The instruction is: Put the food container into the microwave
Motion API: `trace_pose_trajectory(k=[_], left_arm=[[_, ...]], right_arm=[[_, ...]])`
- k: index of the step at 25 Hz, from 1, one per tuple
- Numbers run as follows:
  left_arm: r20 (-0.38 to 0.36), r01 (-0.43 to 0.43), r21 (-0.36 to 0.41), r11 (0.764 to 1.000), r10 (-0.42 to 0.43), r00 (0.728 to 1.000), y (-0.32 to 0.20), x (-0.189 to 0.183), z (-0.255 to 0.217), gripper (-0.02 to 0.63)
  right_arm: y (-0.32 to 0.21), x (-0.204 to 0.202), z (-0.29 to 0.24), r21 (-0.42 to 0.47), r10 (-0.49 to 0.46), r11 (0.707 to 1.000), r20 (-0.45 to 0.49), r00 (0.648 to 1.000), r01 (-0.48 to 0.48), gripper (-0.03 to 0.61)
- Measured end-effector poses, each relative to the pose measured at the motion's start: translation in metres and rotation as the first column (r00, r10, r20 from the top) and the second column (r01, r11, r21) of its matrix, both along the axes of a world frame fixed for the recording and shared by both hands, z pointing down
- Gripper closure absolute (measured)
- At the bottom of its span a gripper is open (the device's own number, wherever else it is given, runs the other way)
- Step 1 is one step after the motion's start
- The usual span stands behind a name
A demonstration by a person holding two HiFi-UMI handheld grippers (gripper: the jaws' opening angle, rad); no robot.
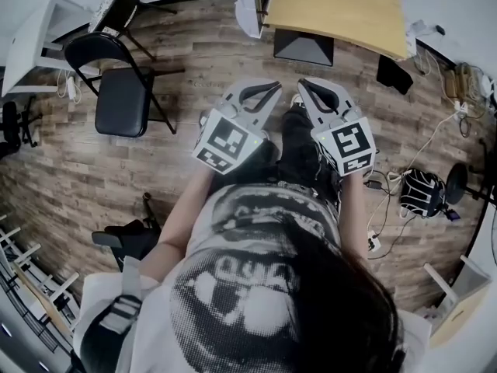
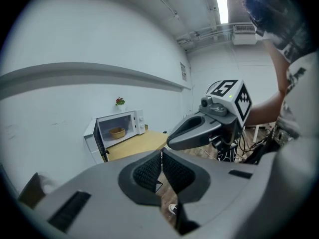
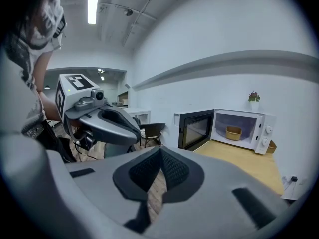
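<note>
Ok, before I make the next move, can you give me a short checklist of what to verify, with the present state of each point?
1. Food container is inside the microwave: ok, a tan container sits in the cavity.
2. Microwave door is closed: not ok, it stands wide open.
3. Left hand-held gripper is free: ok, jaws together, nothing between them.
4. Right hand-held gripper is free: ok, jaws together, nothing between them.
5. Container sits level and well back from the door edge: cannot tell, it is too small in both gripper views.
</note>
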State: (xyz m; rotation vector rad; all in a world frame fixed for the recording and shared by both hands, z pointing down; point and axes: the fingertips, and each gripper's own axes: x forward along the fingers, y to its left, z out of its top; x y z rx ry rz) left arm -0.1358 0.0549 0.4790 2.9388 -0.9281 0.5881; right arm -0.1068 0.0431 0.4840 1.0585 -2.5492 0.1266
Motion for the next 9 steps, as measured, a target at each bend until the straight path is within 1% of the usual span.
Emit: trace_pose_trajectory(k=[9], left_arm=[[0.015, -0.016, -0.002, 1.0, 0.016, 1.0, 0.005, 0.0006, -0.0012, 0.606]], right_arm=[[0.0002, 0.0026, -0.0013, -0.012, 0.013, 1.0, 0.01, 1.0, -0.013, 0.574]])
